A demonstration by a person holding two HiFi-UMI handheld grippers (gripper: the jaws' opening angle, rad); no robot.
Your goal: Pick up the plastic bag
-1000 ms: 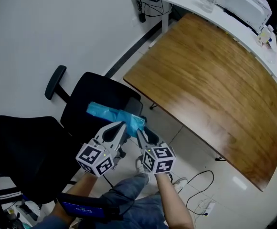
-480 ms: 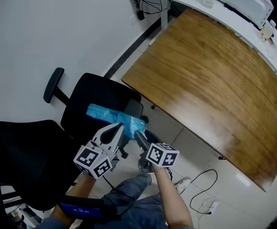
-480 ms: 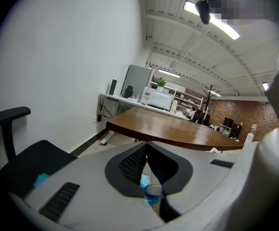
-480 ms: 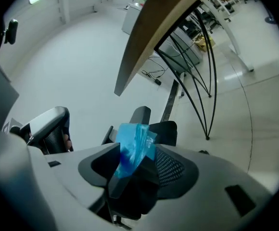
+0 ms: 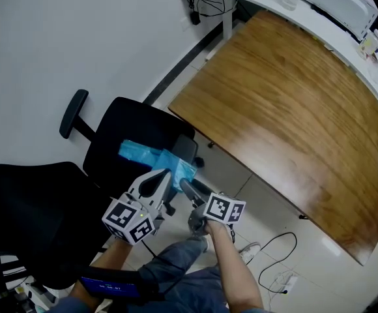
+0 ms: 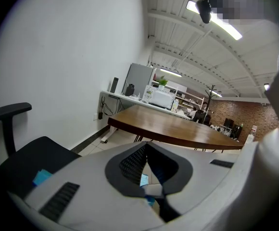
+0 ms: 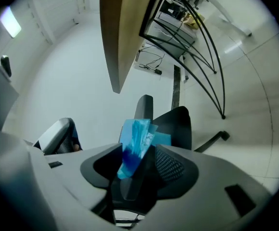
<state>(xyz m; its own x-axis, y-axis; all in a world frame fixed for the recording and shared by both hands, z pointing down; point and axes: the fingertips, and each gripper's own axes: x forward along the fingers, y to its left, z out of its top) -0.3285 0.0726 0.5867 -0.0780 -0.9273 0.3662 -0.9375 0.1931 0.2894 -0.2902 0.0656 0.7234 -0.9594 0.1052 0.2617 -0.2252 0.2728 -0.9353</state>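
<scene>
A crumpled blue plastic bag (image 5: 151, 156) lies on the seat of a black office chair (image 5: 131, 124), its near end reaching over the seat's front edge. My left gripper (image 5: 167, 173) is at that near end. In the left gripper view its jaws (image 6: 146, 144) meet at the tips and a sliver of blue shows pinched behind them. My right gripper (image 5: 184, 184) is just right of it, rolled onto its side. Its jaws (image 7: 135, 150) stand wide and have just been closing a little. The bag's end (image 7: 135, 136) stands between them, and the pads do not press on it.
A large wooden table (image 5: 293, 103) fills the right side, its corner near the chair. The chair's armrest (image 5: 75, 113) sticks out at left. A second black chair (image 5: 26, 207) is at lower left. A white desk (image 5: 319, 15) runs along the back. Cables (image 5: 274, 269) lie on the floor.
The right gripper has rolled about its own axis, sunk slightly and opened its jaws wider around the bag's end. The left gripper and the bag have stayed where they were.
</scene>
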